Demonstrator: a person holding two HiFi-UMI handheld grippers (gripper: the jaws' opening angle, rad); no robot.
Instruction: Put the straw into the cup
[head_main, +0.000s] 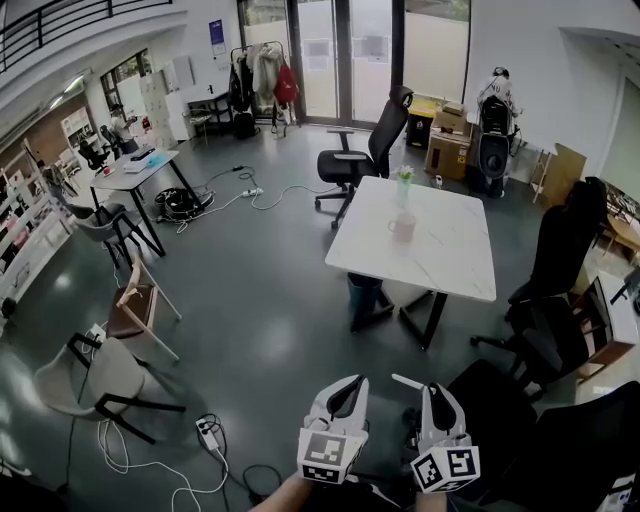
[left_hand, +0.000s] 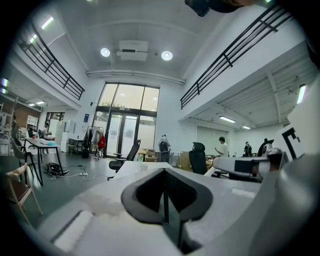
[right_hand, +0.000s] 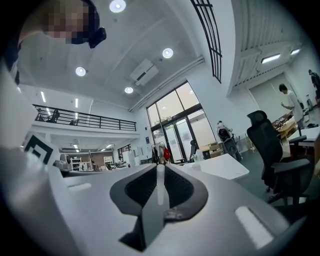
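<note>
My right gripper (head_main: 437, 392) is pinching the straw (right_hand: 160, 184), its jaws closed in on it from both sides. The straw is thin, straight and plain white. In the right gripper view it runs up the slot between the jaws to their tips. In the head view its free end pokes out sideways from the tips, towards my left gripper (head_main: 350, 386). The left gripper's jaws are pressed together with nothing between them. I hold both grippers low and side by side, apart from each other. The cup (head_main: 403, 228), small and pale, stands on the white table (head_main: 455, 255), well away across the dark floor (head_main: 250, 290).
</note>
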